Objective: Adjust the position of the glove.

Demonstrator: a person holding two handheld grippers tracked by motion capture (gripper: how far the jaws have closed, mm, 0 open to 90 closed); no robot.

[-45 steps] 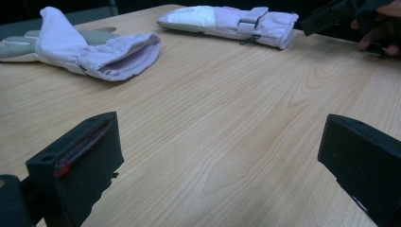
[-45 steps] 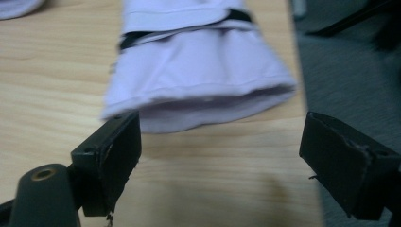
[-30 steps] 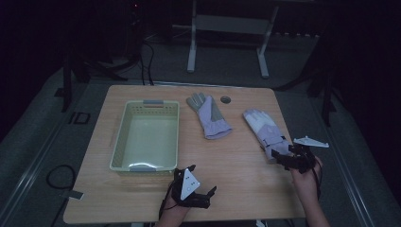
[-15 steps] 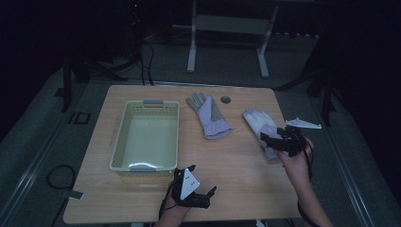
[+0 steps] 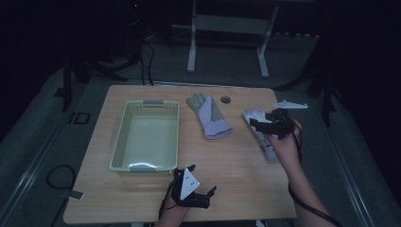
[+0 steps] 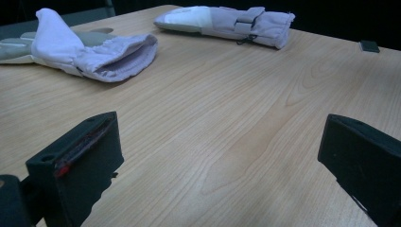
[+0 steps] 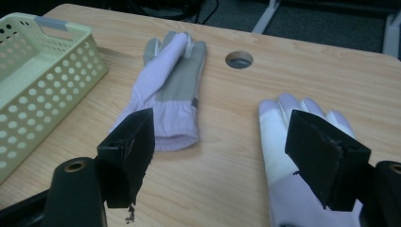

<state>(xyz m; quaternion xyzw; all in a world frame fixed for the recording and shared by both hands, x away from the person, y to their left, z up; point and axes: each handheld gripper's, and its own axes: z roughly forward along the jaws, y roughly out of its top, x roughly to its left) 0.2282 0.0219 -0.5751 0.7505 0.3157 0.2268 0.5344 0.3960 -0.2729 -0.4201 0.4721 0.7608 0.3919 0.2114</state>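
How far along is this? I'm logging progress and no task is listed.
Nothing looks done: the basket is empty, and both gloves lie on the table. In hand: the right tool, open, hovers over the right-hand glove without gripping it. The other glove lies untouched; the left tool sits open by the near edge.

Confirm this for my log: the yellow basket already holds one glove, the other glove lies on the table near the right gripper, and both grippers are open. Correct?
Not quite. The basket holds nothing; the high view shows both gloves on the table, one mid-table, the other under the right gripper. Both grippers, including the left gripper, are open.
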